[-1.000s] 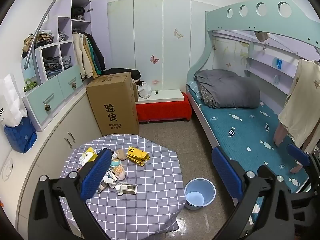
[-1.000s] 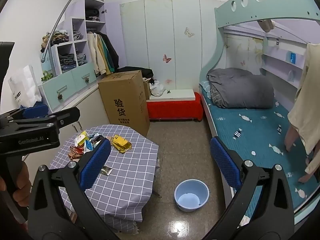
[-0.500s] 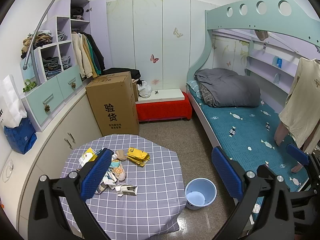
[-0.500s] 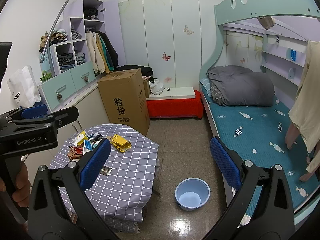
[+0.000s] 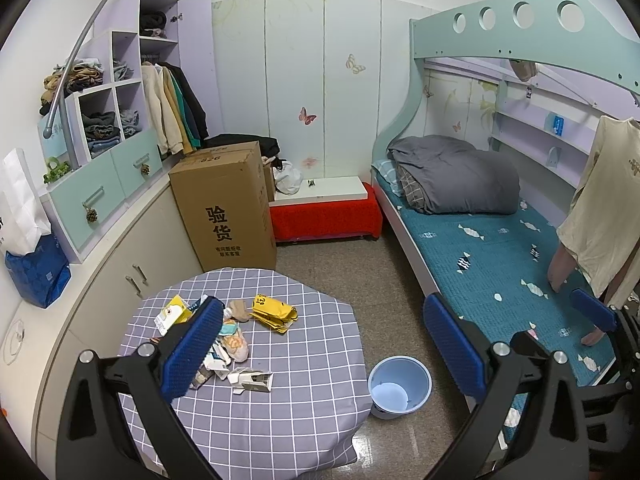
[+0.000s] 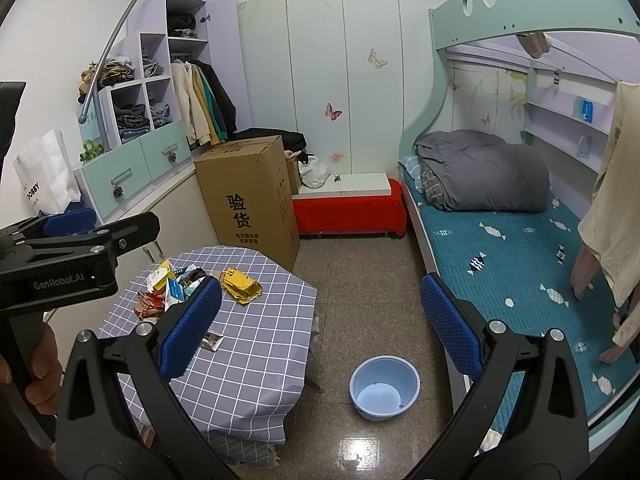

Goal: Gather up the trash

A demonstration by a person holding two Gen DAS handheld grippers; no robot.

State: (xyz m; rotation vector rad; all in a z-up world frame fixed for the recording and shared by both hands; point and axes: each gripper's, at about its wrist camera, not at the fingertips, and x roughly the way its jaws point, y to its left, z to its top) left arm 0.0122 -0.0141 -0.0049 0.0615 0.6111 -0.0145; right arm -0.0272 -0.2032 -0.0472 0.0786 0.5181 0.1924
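Trash lies on a low table with a grey checked cloth (image 5: 288,400): a yellow wrapper (image 5: 274,313), a yellow-white carton (image 5: 172,314), a small flat box (image 5: 252,379) and other scraps. A light blue bucket (image 5: 400,386) stands on the floor right of the table; it also shows in the right wrist view (image 6: 385,387). My left gripper (image 5: 324,348) is open and empty, high above the table. My right gripper (image 6: 320,328) is open and empty, right of the left one. The yellow wrapper (image 6: 241,290) shows there too.
A tall cardboard box (image 5: 226,208) stands behind the table. A red bench (image 5: 326,216) is at the back wall. A bunk bed with a teal mattress (image 5: 500,264) fills the right side. Cabinets (image 5: 132,256) line the left wall.
Both views shift very slightly; the table and bucket sit a touch lower and closer. Both grippers stay open. Nothing on the table has moved.
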